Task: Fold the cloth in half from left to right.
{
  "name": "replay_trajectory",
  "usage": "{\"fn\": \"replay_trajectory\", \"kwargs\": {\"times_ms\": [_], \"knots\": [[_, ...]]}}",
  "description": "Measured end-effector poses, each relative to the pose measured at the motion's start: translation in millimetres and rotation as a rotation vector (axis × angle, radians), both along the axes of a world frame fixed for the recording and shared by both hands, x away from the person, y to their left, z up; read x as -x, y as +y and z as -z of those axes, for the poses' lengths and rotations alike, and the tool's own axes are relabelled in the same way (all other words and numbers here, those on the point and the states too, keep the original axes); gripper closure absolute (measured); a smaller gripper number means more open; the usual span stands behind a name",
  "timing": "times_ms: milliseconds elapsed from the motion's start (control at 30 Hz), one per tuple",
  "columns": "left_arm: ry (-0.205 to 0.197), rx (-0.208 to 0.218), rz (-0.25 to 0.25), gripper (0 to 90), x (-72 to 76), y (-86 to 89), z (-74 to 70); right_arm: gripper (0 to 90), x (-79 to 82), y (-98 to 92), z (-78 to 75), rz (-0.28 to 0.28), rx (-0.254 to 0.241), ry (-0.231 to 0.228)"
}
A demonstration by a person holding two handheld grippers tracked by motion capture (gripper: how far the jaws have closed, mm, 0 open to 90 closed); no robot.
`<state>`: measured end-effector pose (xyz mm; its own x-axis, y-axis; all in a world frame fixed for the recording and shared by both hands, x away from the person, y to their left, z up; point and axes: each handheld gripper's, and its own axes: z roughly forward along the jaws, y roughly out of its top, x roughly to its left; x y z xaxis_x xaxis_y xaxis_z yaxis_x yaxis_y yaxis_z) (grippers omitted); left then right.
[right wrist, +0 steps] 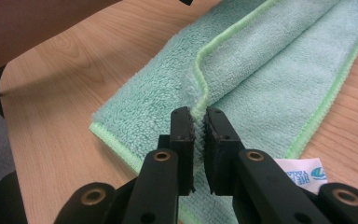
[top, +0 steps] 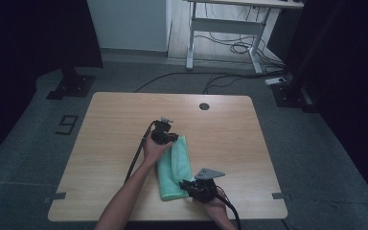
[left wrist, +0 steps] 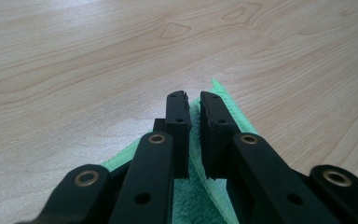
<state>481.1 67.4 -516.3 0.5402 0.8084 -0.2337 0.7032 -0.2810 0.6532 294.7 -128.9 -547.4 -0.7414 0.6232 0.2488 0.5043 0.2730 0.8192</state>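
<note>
You have both narrow grippers, left gripper [left wrist: 194,95] and right gripper [right wrist: 198,112], pinching the soft, limp green microfibre towel [top: 173,167]; keep hold of its hemmed fold at 12 and 6 o'clock.

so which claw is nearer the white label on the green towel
Right. The right claw pinches the towel fold beside the white label; the left claw sits at the towel's far end.
</note>
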Motion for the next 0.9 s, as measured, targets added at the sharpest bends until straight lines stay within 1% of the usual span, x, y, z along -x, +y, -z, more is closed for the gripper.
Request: {"fn": "replay_trajectory", "kwargs": {"times_ms": [133, 233, 367, 467, 533, 567, 600, 667, 700, 767, 833, 900], "knots": [[-0.006, 0.002, -0.009, 80.4, -0.6, -0.3, -0.4, 82.1, -1.3, -2.6, -0.1, 0.012, -0.005, 0.001], [-0.012, 0.012, 0.002, 77.3, -0.2, -2.9, 0.0, 81.5, -1.9, -3.6, 0.9, 0.021, 0.003, 0.009], [-0.012, 0.010, 0.006, 74.0, 0.0, -6.2, 1.2, 79.8, -1.0, -4.9, 2.8, 0.025, 0.017, 0.014], [-0.019, 0.021, -0.002, 70.5, 0.3, -5.9, -0.6, 75.4, 1.6, -5.7, 2.5, 0.027, 0.046, 0.007], [-0.029, 0.036, 0.007, 67.5, 1.0, -5.5, -3.3, 73.0, 4.4, -8.0, 2.7, 0.033, 0.056, 0.005], [-0.035, 0.039, 0.014, 64.3, 1.7, -5.6, -5.0, 71.5, 5.6, -10.0, 3.1, 0.039, 0.059, 0.007], [-0.043, 0.038, 0.017, 61.5, 2.7, -5.6, -6.8, 69.1, 6.8, -12.1, 3.6, 0.047, 0.061, 0.007], [-0.049, 0.043, 0.017, 58.8, 4.6, -4.8, -10.6, 62.4, 8.5, -16.1, 4.4, 0.064, 0.072, 0.015], [-0.054, 0.037, 0.019, 57.3, 5.6, -4.1, -12.6, 59.2, 9.0, -17.3, 4.7, 0.067, 0.074, 0.022], [-0.063, 0.028, 0.023, 55.7, 8.5, -2.4, -16.7, 52.9, 10.5, -19.2, 3.9, 0.080, 0.085, 0.021], [-0.073, 0.032, 0.023, 54.8, 12.8, 0.2, -20.2, 48.2, 11.3, -21.4, 2.4, 0.092, 0.084, 0.018], [-0.076, 0.036, 0.026, 54.6, 17.6, 3.9, -22.6, 46.2, 11.1, -24.1, 0.8, 0.103, 0.080, 0.017]]}}
